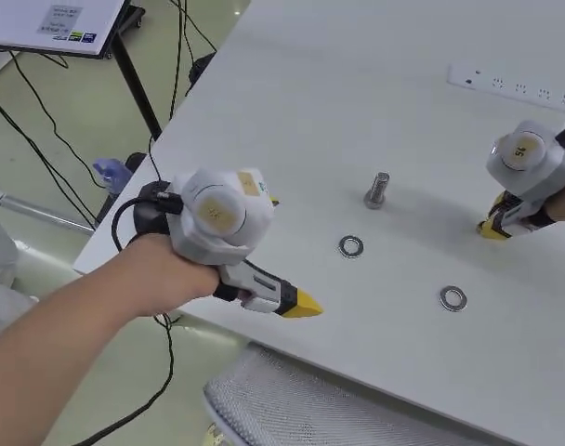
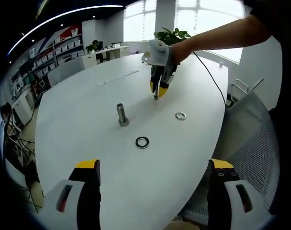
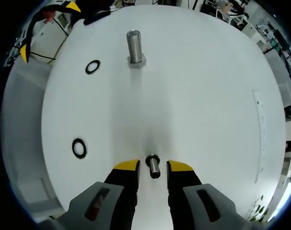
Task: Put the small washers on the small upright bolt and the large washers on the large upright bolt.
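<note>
**Claw straddles small bolt while two washers wait on the counter**

The right claw hangs released. Its yellow-tipped jaws are parted to either side of the small bolt, with a sliver of gap on each flank and nothing gripped. The left claw hovers over the near edge of the counter, jaws spread wide and empty.

Beyond the small bolt, the large bolt stands upright on its hexagonal head, its threaded steel dull grey against the smooth, matt-white surface. Well apart from both bolts lie the near washer and the far washer, thin flat metal rings. Whether they are the large or the small kind cannot be told. A ring at the small bolt's foot may be a washer or the bolt's own head.

The likely danger is a sideways nudge from either jaw, which could topple the slim bolt, since it appears to stand free. The washers lie flush on a slick top, so they could skid away rather than lift, or end up on the wrong bolt.
</note>
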`<action>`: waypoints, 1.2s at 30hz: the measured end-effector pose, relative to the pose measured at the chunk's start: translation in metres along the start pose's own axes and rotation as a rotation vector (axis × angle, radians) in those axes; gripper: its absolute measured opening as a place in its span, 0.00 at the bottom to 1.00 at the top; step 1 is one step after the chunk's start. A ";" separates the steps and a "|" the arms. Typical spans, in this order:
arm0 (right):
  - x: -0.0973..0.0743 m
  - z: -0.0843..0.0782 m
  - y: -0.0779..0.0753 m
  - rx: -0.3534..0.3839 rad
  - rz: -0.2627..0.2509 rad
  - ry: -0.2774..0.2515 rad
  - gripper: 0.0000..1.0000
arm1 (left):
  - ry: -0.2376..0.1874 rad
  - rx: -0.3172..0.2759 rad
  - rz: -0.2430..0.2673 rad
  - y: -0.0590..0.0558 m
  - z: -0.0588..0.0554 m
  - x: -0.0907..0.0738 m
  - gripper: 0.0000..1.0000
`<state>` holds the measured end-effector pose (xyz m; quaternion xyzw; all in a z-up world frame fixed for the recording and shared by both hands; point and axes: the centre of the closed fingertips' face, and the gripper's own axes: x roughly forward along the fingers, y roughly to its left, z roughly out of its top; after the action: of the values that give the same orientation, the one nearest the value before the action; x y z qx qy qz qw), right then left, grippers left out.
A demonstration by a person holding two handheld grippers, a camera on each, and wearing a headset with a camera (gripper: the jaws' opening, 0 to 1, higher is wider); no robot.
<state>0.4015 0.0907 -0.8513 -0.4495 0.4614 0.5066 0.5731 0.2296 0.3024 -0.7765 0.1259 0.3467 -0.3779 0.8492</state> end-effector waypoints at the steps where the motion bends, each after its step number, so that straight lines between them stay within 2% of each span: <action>1: -0.001 0.000 0.000 0.003 -0.001 -0.002 0.25 | 0.001 0.001 -0.001 0.000 0.000 0.000 0.93; 7: -0.015 0.001 -0.001 0.006 -0.012 -0.025 0.27 | 0.005 0.033 0.004 0.003 0.001 -0.001 0.94; 16: -0.042 0.022 0.007 -0.023 -0.034 -0.081 0.29 | 0.043 0.085 0.002 0.003 -0.004 -0.002 0.94; 21: -0.051 0.033 0.012 -0.040 -0.033 -0.106 0.29 | 0.045 0.098 0.003 0.000 -0.004 -0.004 0.94; 25: -0.056 0.043 0.019 -0.063 -0.027 -0.130 0.29 | 0.048 0.100 0.005 -0.001 -0.005 -0.006 0.93; 30: -0.059 0.051 0.036 -0.097 -0.001 -0.159 0.32 | 0.054 0.093 0.006 -0.003 -0.008 -0.008 0.92; 36: -0.057 0.047 0.054 -0.135 0.017 -0.152 0.33 | 0.042 0.090 0.014 -0.006 -0.007 -0.009 0.93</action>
<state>0.3478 0.1320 -0.7898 -0.4433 0.3850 0.5740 0.5707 0.2180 0.3068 -0.7756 0.1744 0.3462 -0.3846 0.8377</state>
